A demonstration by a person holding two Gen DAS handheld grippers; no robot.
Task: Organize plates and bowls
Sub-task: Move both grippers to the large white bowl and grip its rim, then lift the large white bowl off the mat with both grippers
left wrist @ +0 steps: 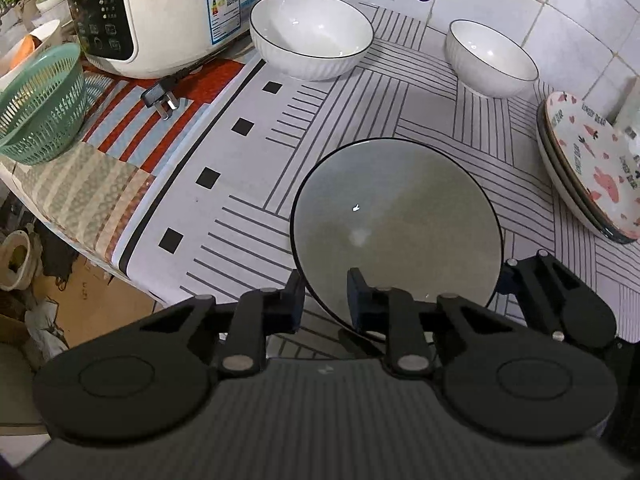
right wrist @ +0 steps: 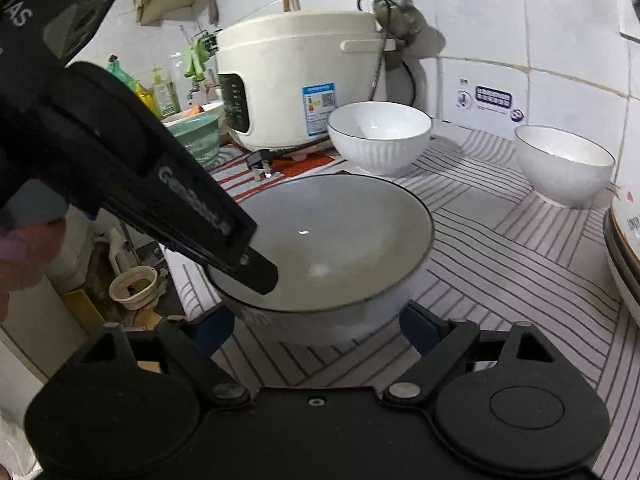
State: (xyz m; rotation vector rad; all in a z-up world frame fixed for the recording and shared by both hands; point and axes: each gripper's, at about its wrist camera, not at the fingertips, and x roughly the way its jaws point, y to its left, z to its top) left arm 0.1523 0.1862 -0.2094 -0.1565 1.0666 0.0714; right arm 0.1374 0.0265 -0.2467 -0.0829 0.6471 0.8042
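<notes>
A grey bowl with a dark rim sits near the counter's front edge. My left gripper is shut on its near rim, one finger inside and one outside; it shows in the right wrist view at the bowl's left rim. My right gripper is open, its fingers either side of the bowl's base, close in front of it. A large white ribbed bowl and a smaller white bowl stand at the back. A stack of patterned plates lies at the right.
A white rice cooker stands at the back left, its plug on the cloth. A green basket sits at the left. The tiled wall runs behind. The counter edge drops to floor clutter at the left.
</notes>
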